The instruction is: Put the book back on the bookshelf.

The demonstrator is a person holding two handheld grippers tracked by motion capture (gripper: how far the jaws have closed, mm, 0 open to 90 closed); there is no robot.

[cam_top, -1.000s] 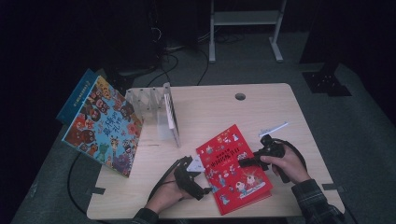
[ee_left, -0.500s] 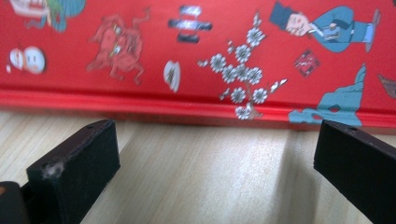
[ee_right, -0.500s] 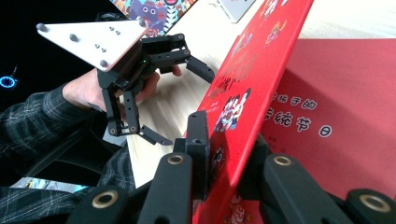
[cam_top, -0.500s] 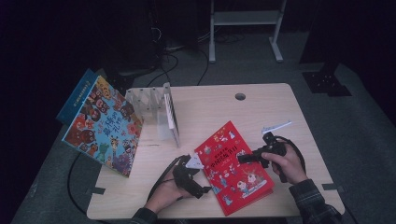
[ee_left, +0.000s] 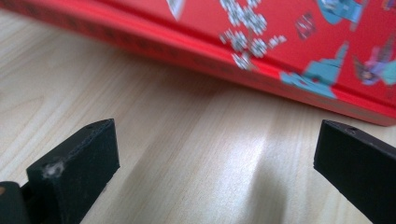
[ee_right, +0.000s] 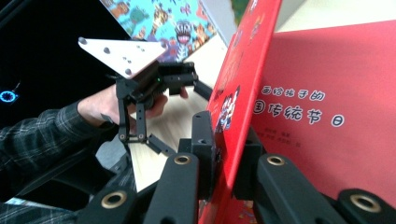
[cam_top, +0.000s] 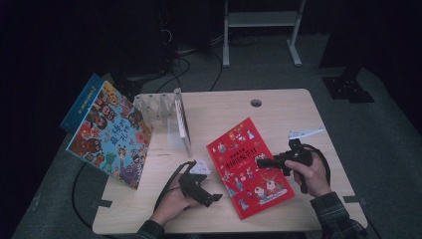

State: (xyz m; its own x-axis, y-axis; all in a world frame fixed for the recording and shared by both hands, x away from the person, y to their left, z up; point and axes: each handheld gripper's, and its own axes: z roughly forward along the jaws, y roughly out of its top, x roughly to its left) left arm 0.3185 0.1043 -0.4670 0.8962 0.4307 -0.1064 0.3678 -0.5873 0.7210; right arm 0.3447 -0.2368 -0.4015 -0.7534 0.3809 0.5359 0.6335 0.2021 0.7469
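Observation:
A red picture book [cam_top: 249,167] lies on the wooden table [cam_top: 278,114] in front of the person. My right gripper [cam_top: 261,162] reaches over it from the right. In the right gripper view this gripper [ee_right: 224,140] is shut on the edge of the red cover [ee_right: 247,70], which stands raised off the title page [ee_right: 327,116]. My left gripper [cam_top: 215,197] rests low on the table by the book's left edge. Its jaws are wide open in the left gripper view [ee_left: 219,135], with the book's spine [ee_left: 280,42] just beyond. The left gripper [ee_right: 180,116] also appears past the cover.
A clear slotted book rack [cam_top: 159,107] stands at the table's left with a thin white book [cam_top: 183,122] in it. A colourful picture book [cam_top: 109,134] leans off the left edge, with a blue book [cam_top: 82,102] behind. A cable hole [cam_top: 256,103] sits at the back.
My right gripper has moved left over the red book and holds its cover edge. The left hand has stayed almost still.

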